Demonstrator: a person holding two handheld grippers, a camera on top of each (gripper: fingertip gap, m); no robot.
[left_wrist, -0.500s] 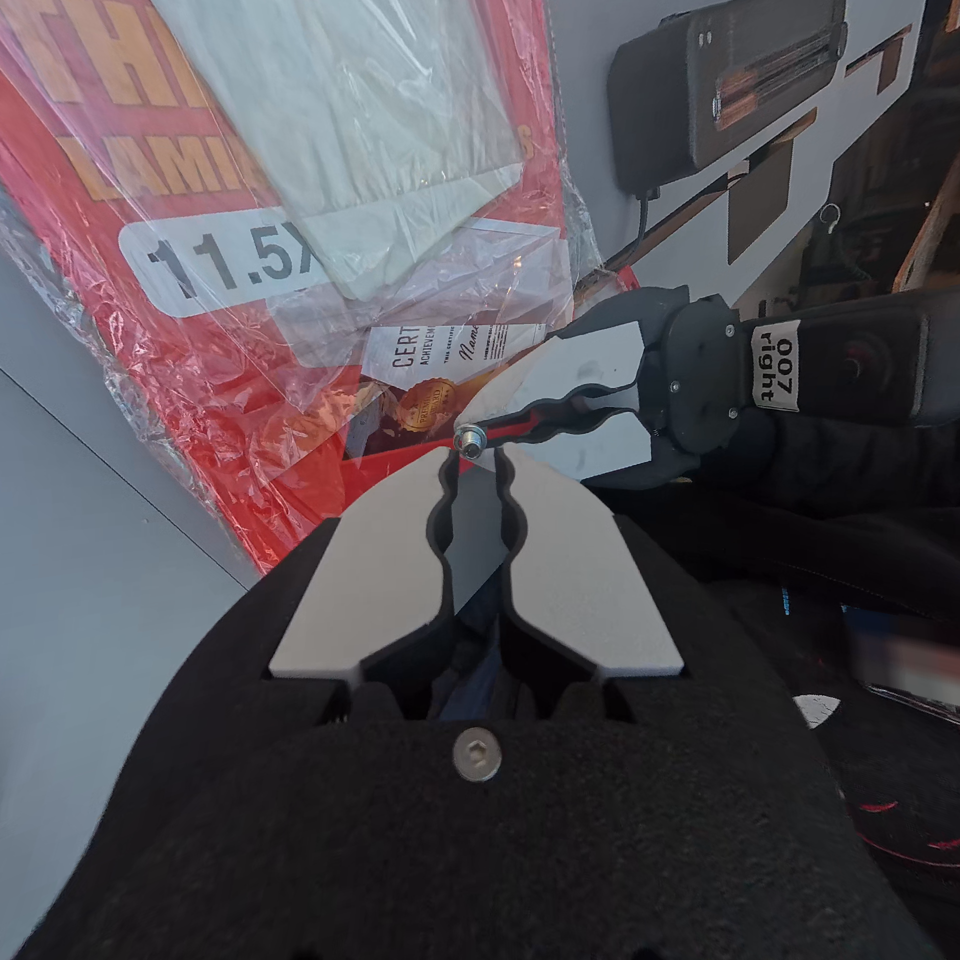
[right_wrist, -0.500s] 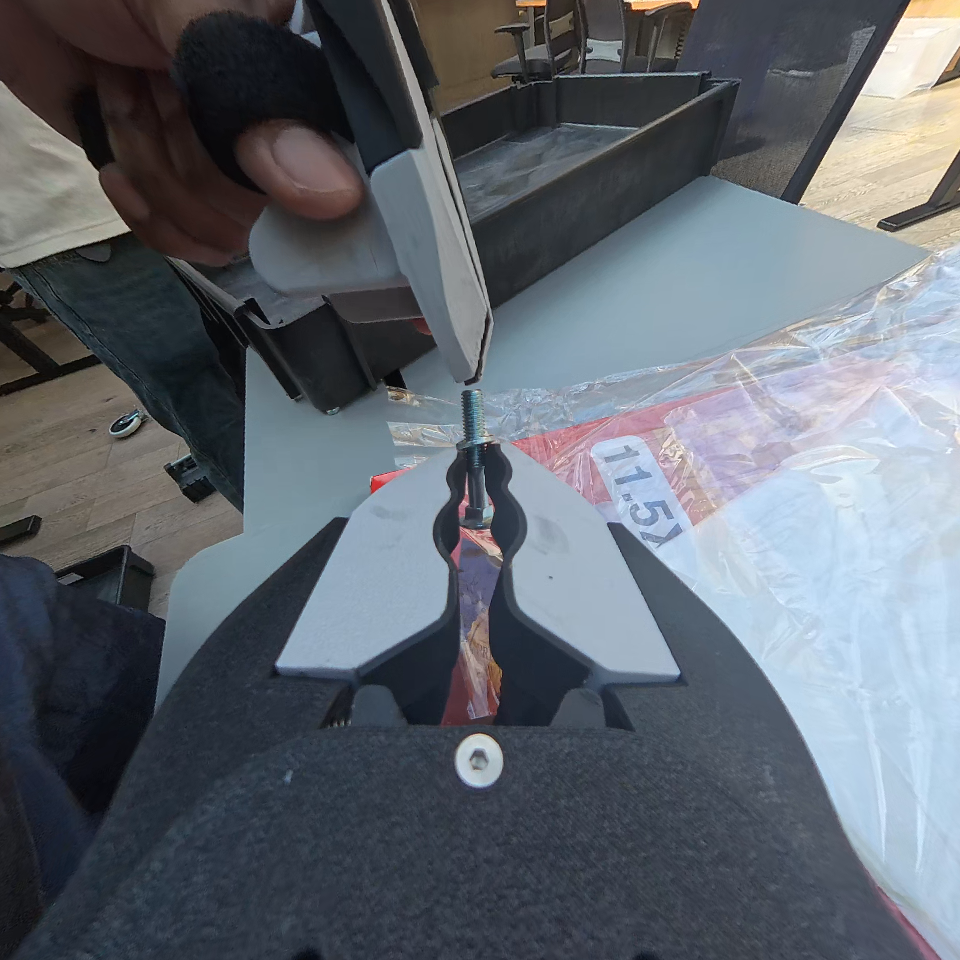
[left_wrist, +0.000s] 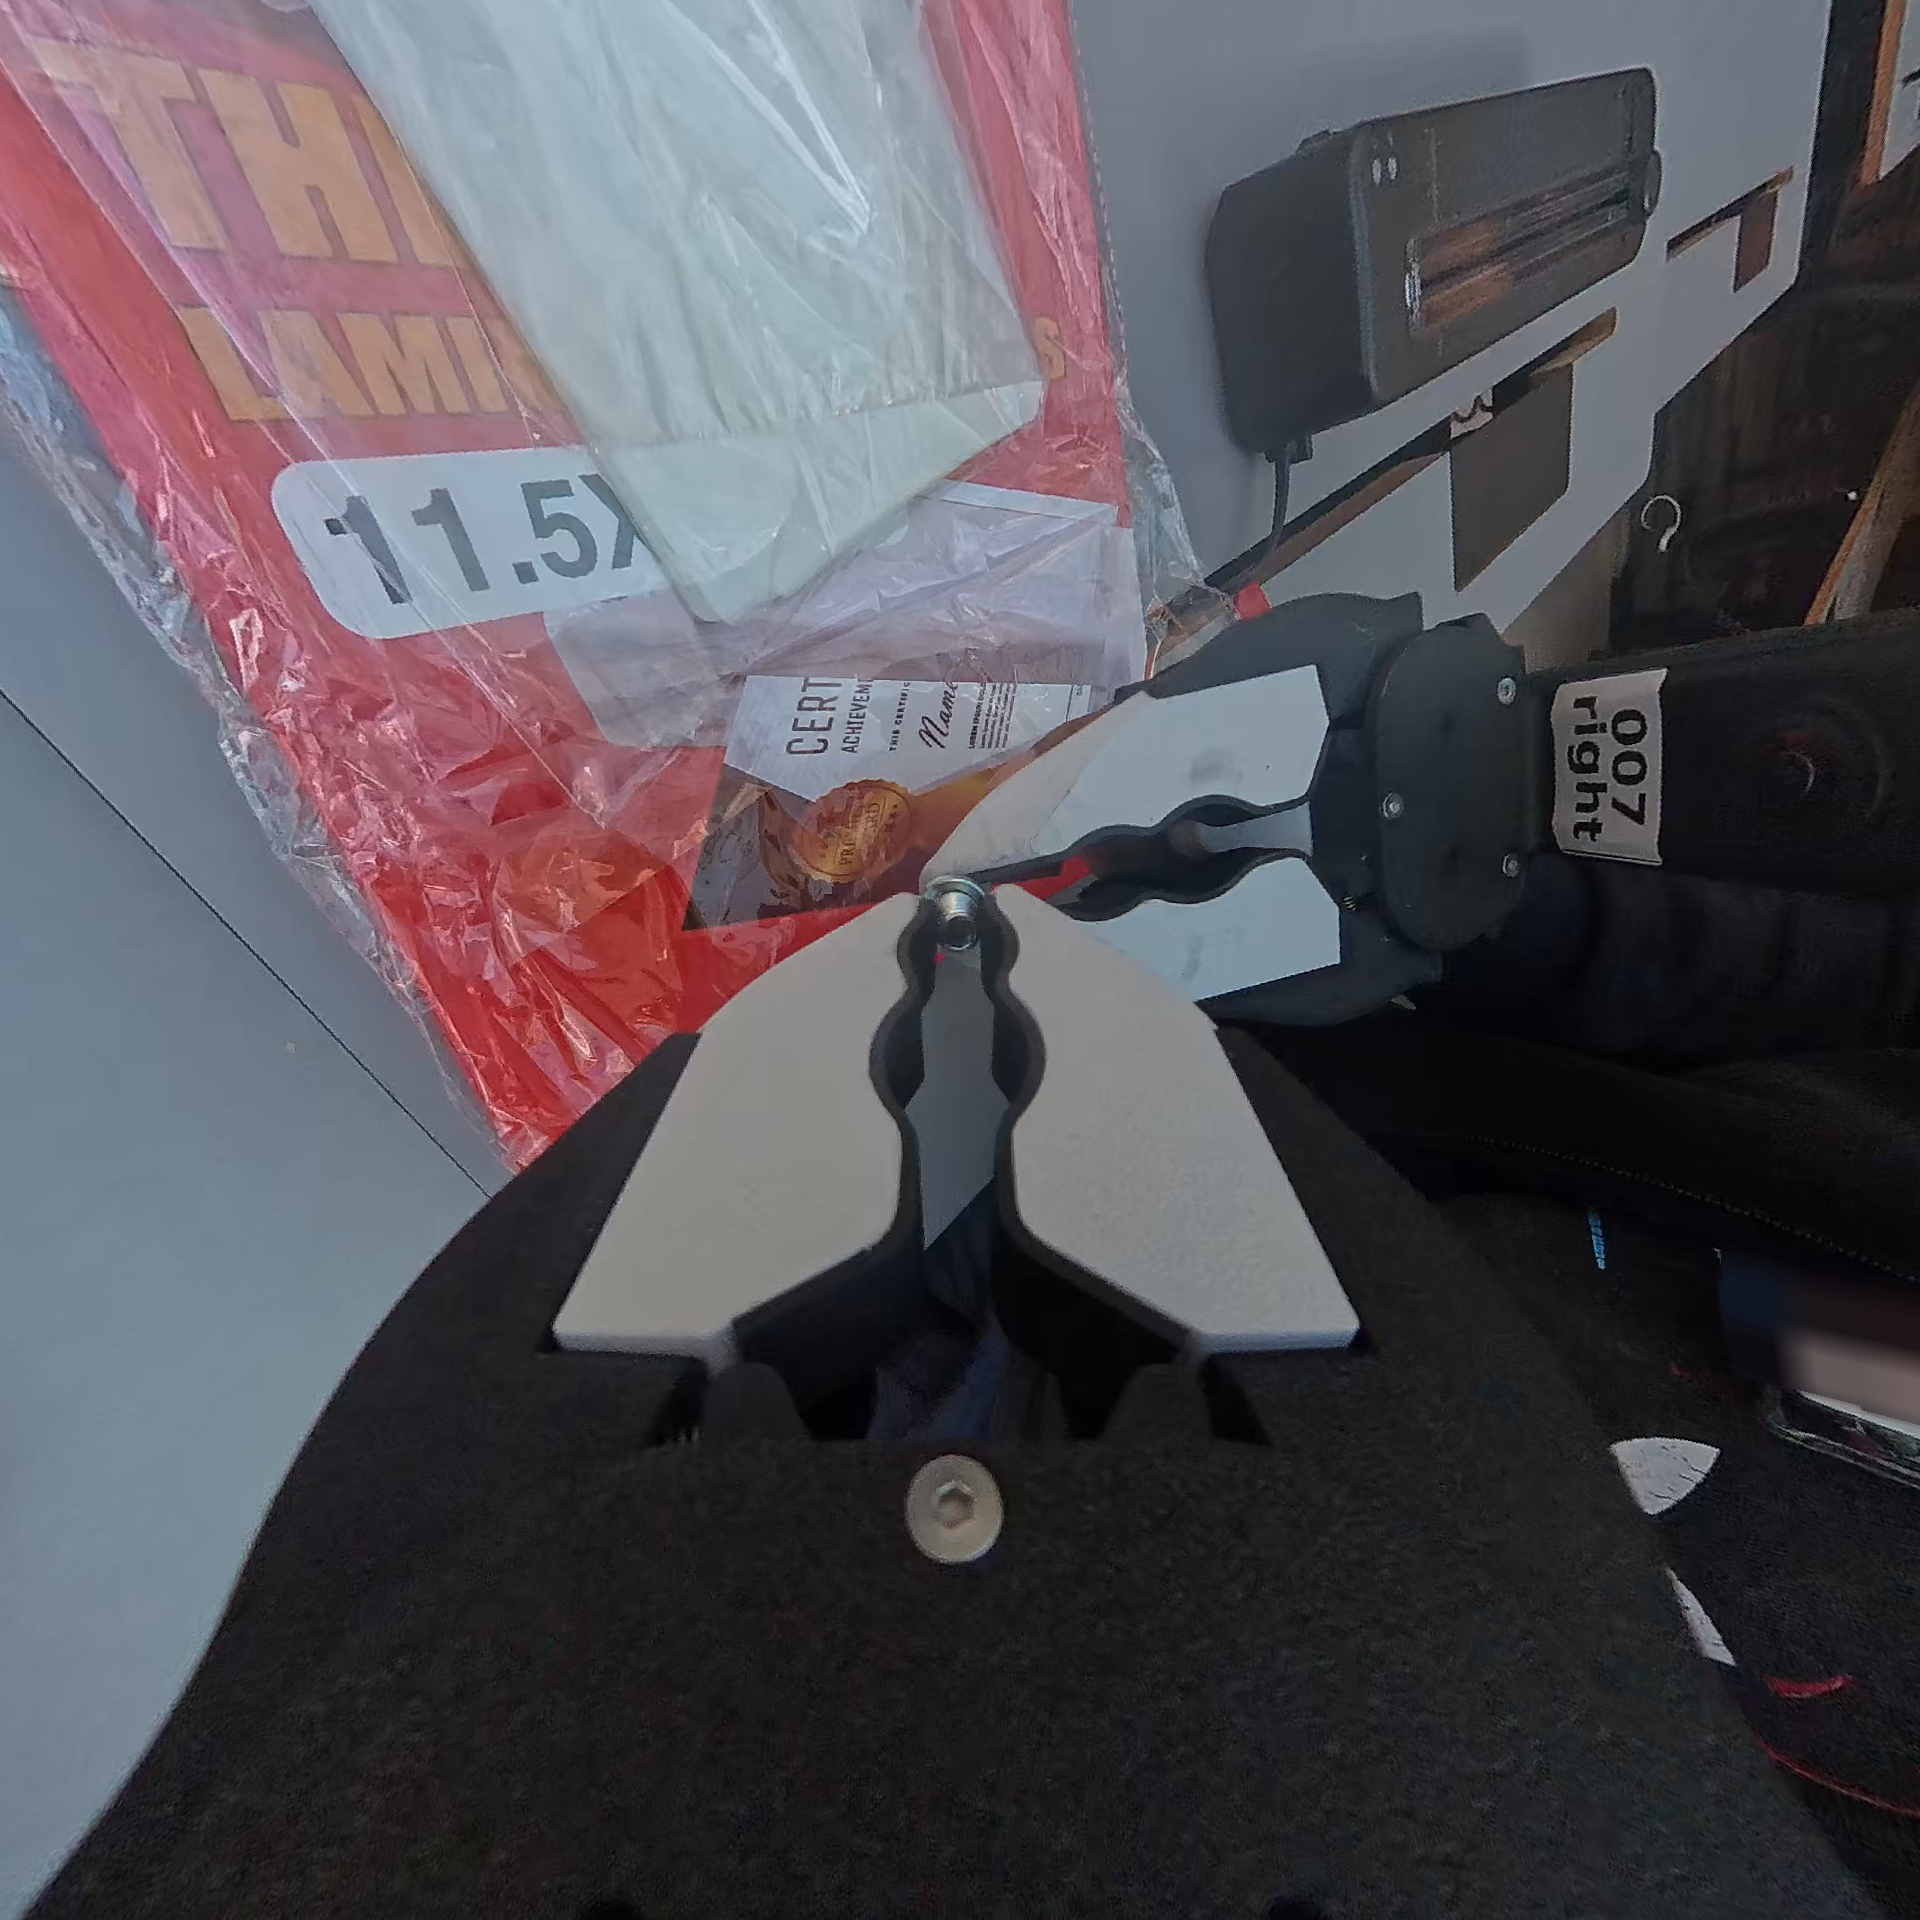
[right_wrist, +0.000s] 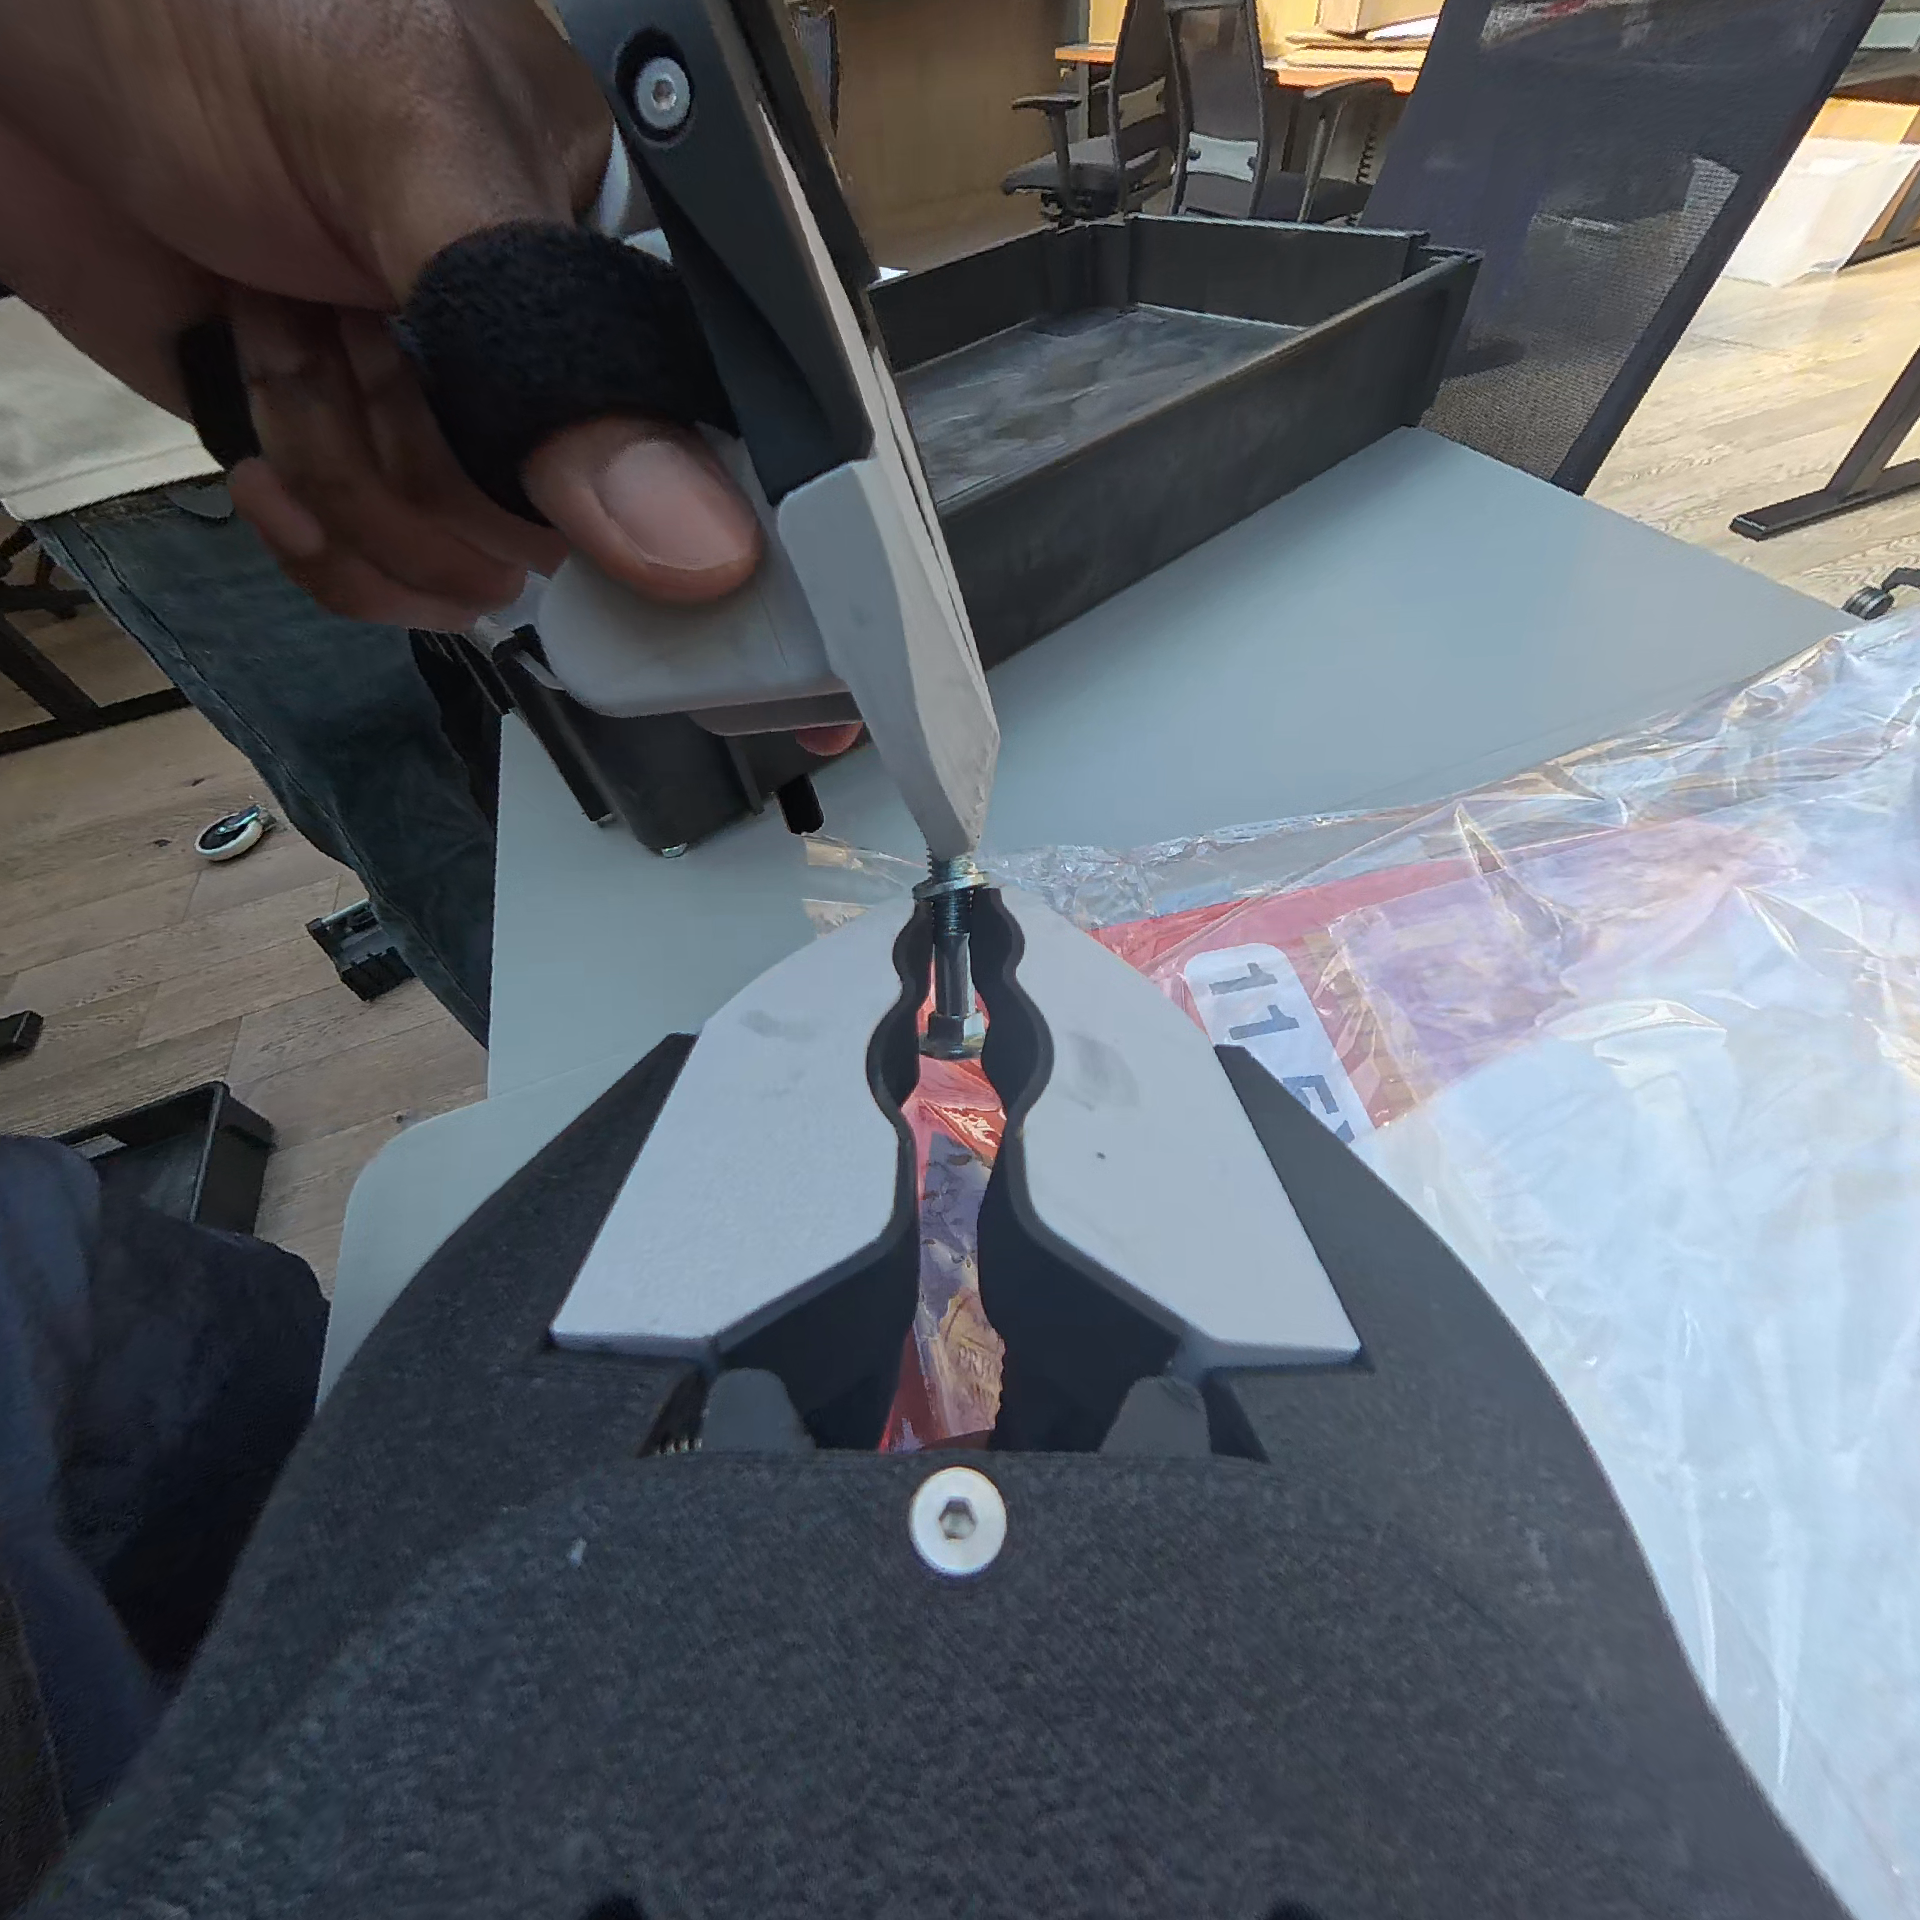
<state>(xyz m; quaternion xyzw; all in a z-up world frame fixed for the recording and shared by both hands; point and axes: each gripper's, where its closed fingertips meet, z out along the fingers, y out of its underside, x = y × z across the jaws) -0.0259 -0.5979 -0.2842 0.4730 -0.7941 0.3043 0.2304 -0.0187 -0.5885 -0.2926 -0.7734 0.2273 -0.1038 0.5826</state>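
On the pale grey counter (right_wrist: 1299, 686) we see a large flat red packet wrapped in crinkled clear plastic (left_wrist: 436, 727), bearing printed lettering and a stack of pale sheets under the film. Behind it in the right wrist view stands a long, shallow black plastic tray (right_wrist: 1164, 353) at the counter's far edge. In the left wrist view a black box-shaped device with a cable (left_wrist: 1434, 229) lies beyond the packet.

A person's hand (right_wrist: 343, 343) grips the left gripper (left_wrist: 958, 914), a black fabric loop around the thumb. The right gripper (right_wrist: 954, 935) has its grey fingers clamped together on a small silver bolt with a hex head (right_wrist: 948, 977), the head lying back between the fingers and the threaded end pointing out past the tips. A small silver nut or washer (right_wrist: 943, 885) sits on that thread, and the left gripper's fingertips are closed on it from above. Both grippers meet just above the packet's near corner.
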